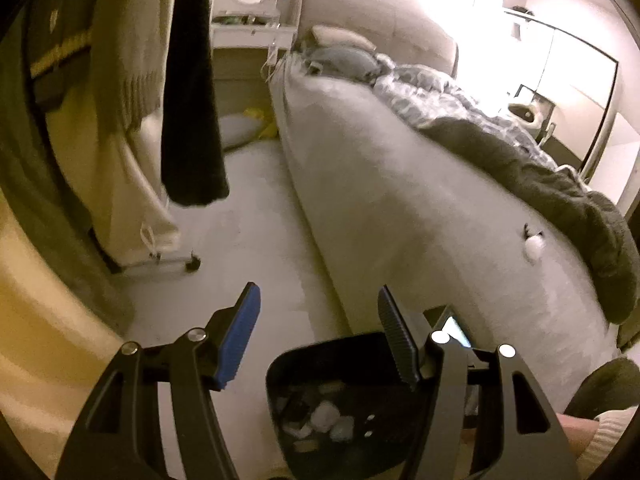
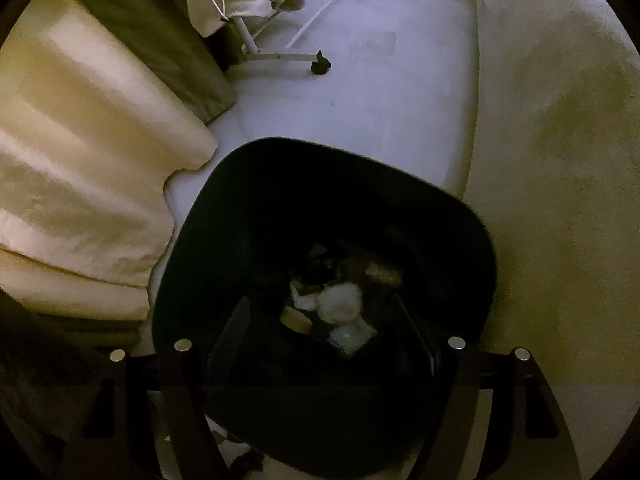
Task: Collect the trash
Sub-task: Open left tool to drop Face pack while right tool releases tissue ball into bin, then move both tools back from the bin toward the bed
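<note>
A black waste bin (image 1: 320, 364) stands on the pale floor beside the bed, with crumpled paper and scraps at its bottom. My left gripper (image 1: 319, 292) hangs above and just behind it, blue pads apart, with only floor showing between them. A white crumpled paper ball (image 1: 535, 246) lies on the bed's near side. In the right wrist view my right gripper (image 2: 322, 304) points straight down into the bin (image 2: 240, 200), its dark fingers (image 2: 234, 332) spread and empty. A white paper wad (image 2: 340, 304) and other scraps lie below them.
The bed (image 1: 400, 208) with a grey rumpled blanket (image 1: 540, 160) fills the right side. A wheeled clothes rack (image 1: 176, 264) with hanging garments stands on the left, and cream curtain folds (image 2: 80, 168) sit close to the bin. A person's sleeve (image 1: 608, 432) shows at the lower right.
</note>
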`<state>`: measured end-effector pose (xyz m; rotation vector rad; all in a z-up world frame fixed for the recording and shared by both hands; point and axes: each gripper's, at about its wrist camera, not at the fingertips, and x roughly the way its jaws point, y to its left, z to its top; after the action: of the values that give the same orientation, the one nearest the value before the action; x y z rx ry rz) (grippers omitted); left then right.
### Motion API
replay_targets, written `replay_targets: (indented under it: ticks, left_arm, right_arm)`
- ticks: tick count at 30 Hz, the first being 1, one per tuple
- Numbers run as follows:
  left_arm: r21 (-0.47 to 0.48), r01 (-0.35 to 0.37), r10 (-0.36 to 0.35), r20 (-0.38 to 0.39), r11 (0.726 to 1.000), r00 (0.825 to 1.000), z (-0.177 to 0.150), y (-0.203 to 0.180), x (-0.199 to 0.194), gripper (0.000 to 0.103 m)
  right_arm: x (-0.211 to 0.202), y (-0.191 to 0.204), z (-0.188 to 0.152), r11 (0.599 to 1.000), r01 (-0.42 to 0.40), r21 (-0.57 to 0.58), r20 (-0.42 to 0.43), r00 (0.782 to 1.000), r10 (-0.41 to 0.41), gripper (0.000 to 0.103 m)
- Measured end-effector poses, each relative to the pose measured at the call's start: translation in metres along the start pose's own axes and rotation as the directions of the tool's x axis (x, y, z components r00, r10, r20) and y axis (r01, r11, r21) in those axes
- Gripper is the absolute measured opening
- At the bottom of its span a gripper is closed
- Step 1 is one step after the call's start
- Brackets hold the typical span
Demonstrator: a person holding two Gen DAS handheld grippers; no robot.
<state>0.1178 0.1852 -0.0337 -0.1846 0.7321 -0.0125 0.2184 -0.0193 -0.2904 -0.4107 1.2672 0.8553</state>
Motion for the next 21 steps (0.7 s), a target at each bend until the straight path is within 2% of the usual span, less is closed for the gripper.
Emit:
replay_targets:
  ticks: [6,9,13,21]
  left_arm:
    - [0.035,0.014,-0.017,0.095,0.999,0.995,0.022,-0.016,-0.017,0.065]
    - [0.057,-0.001,-0.007,0.136,0.998,0.991,0.028,-0.023,-0.021,0.066]
    - [0.074,0.002,-0.013,0.157,0.997,0.987,0.035,-0.033,-0.019,0.066]
    - [0.082,0.031,-0.045,0.170,0.996,0.984,0.050,-0.053,-0.010,0.069]
  right_arm:
    - [-0.038,0.002,0.009,1.000,-0.012,-0.007,0.095,0.995,0.012,0.076]
    - [-0.064,0.003,0.012,1.000,0.011,-0.027,0.151,0.989,-0.007,0.079]
    - [-0.098,-0.003,0.013,0.998,0.036,-0.045,0.217,0.976,-0.025,0.080]
    - [-0.157,-0.034,0.003,0.987,0.156,-0.049,0.332,0.934,-0.131,0.083]
